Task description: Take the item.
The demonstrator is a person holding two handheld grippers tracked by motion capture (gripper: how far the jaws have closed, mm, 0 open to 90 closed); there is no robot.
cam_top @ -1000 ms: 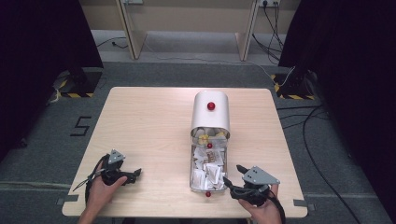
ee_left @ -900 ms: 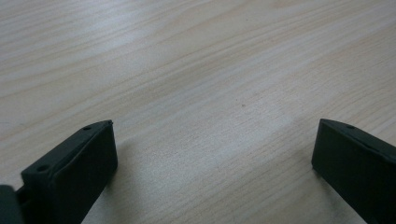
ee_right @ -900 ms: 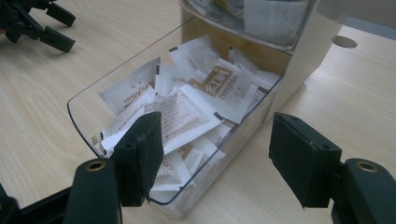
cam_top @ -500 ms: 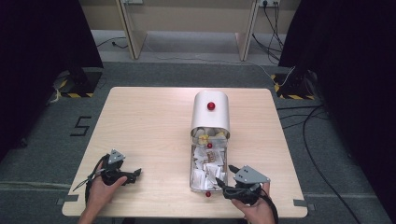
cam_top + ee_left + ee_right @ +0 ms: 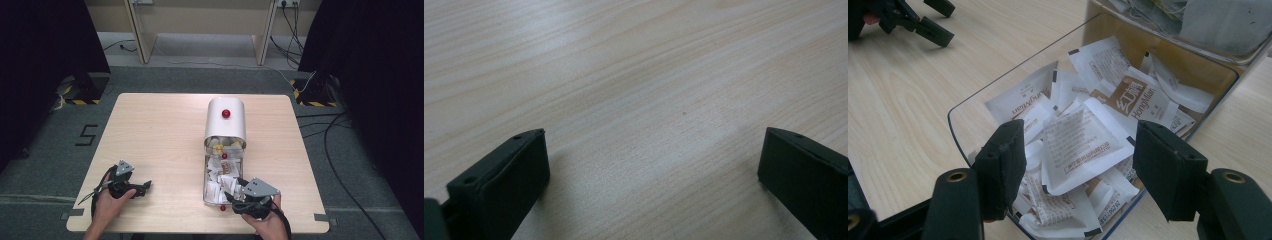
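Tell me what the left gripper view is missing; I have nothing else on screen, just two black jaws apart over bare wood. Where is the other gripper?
Observer: The right gripper is at the near end of a clear tray, on the table's near right side.
Operator: What is in the tray?
Observer: White paper sachets, some with brown labels, heaped loosely.
Operator: Has that gripper got one?
Observer: No. In the right gripper view its jaws stand open above the heap, one to each side of the top sachet.
Operator: Anything else on the table?
Observer: A white domed lid with a red knob covers the tray's far end.
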